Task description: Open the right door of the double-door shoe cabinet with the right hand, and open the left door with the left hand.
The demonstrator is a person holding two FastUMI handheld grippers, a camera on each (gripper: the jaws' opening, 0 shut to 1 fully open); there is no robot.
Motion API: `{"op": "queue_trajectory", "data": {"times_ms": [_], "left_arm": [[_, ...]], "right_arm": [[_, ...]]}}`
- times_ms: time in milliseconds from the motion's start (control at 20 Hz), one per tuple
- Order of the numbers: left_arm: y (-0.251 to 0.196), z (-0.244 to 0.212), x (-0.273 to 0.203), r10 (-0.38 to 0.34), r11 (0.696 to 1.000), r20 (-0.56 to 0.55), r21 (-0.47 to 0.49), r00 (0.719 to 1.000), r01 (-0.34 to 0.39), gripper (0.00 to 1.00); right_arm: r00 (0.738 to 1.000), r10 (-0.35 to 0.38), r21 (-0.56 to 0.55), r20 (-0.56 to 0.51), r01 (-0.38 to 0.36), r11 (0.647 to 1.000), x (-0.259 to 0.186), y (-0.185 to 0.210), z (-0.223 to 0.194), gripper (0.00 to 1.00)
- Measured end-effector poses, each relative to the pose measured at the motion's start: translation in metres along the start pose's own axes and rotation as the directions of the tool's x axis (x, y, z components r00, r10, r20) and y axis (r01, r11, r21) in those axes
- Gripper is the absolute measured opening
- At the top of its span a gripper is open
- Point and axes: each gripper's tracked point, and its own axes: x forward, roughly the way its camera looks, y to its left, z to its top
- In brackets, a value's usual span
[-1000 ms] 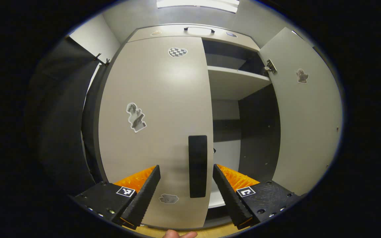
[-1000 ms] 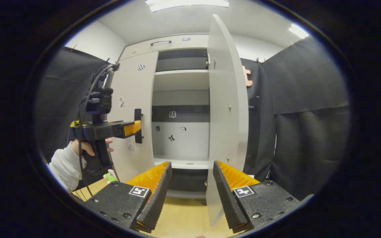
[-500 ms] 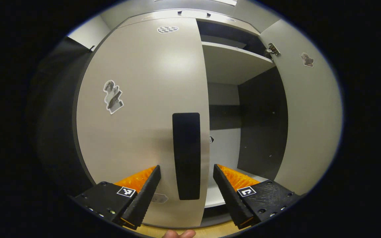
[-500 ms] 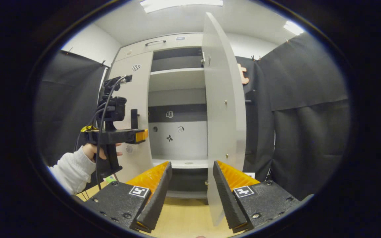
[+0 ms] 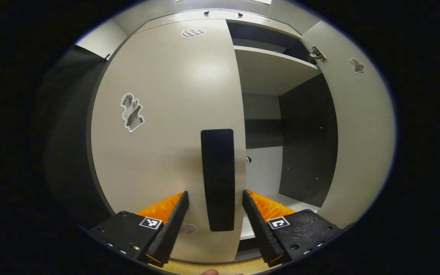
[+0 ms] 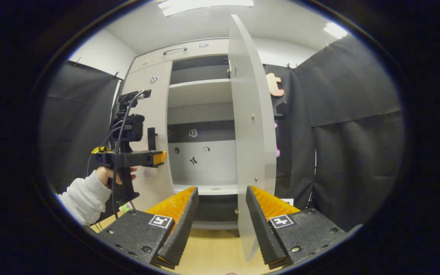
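The shoe cabinet's left door (image 5: 166, 114) stands closed, pale grey with a tall black handle (image 5: 217, 179) near its right edge. My left gripper (image 5: 214, 225) is open, a finger on either side of that handle with a small gap on each side. In the right gripper view, a hand holds the left gripper (image 6: 159, 157) up against the left door's handle (image 6: 151, 138). The right door (image 6: 252, 133) is swung wide and seen almost edge-on; it also shows at the right as a right door (image 5: 357, 126). My right gripper (image 6: 218, 225) is open and empty, just in front of that door's edge.
Inside the cabinet are a pale shelf (image 6: 201, 91), a dark band and small stickers on the back wall. A top panel with a bar handle (image 6: 174, 50) sits above the doors. Black cloth (image 6: 353, 133) hangs at the right. A wooden surface (image 6: 212, 252) lies below. A white sleeve (image 6: 78, 194) is at the left.
My left gripper has come closer to the left door's handle, and its fingers have narrowed around it. The right gripper view has shifted a little, with the open right door now further left.
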Motion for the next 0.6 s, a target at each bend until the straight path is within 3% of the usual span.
{"op": "queue_trajectory", "data": {"times_ms": [50,150,200,300,350,400,500,550,600], "left_arm": [[-0.002,0.000,0.004,-0.017,1.000,0.005,-0.016,1.000,0.018,0.67],[-0.016,-0.002,0.001,-0.085,0.995,-0.005,-0.046,0.996,0.085,0.63],[-0.016,0.000,0.001,-0.090,0.995,-0.001,-0.047,0.996,0.090,0.31],[-0.015,-0.002,0.001,-0.109,0.992,-0.001,-0.057,0.994,0.109,0.30],[-0.016,-0.002,0.000,-0.123,0.990,0.000,-0.070,0.992,0.122,0.34],[-0.016,-0.002,-0.002,-0.134,0.988,-0.003,-0.073,0.991,0.134,0.18],[-0.016,-0.003,-0.004,-0.150,0.987,-0.017,-0.057,0.989,0.149,0.13],[-0.016,-0.002,-0.006,-0.148,0.987,-0.016,-0.061,0.989,0.147,0.00],[-0.016,-0.004,-0.003,-0.154,0.987,-0.009,-0.051,0.988,0.154,0.08]], "right_arm": [[1.000,-0.002,-0.003,-0.001,0.002,1.000,-0.001,-0.001,0.000,0.79],[1.000,-0.007,-0.005,-0.008,0.007,1.000,-0.001,-0.004,-0.002,0.78],[1.000,-0.005,-0.003,-0.013,0.004,1.000,-0.002,-0.003,-0.003,0.77],[1.000,0.003,0.001,-0.012,-0.003,1.000,-0.005,-0.001,-0.003,0.78],[1.000,0.004,0.000,-0.011,-0.004,1.000,-0.005,0.000,-0.003,0.77],[1.000,0.004,-0.001,-0.014,-0.004,1.000,-0.006,-0.001,-0.005,0.77],[1.000,0.010,0.002,-0.020,-0.010,1.000,-0.006,0.002,-0.007,0.78],[1.000,0.016,0.004,-0.022,-0.016,1.000,-0.006,0.004,-0.007,0.78],[0.999,0.021,0.002,-0.024,-0.021,1.000,-0.007,0.008,-0.008,0.78]]}}
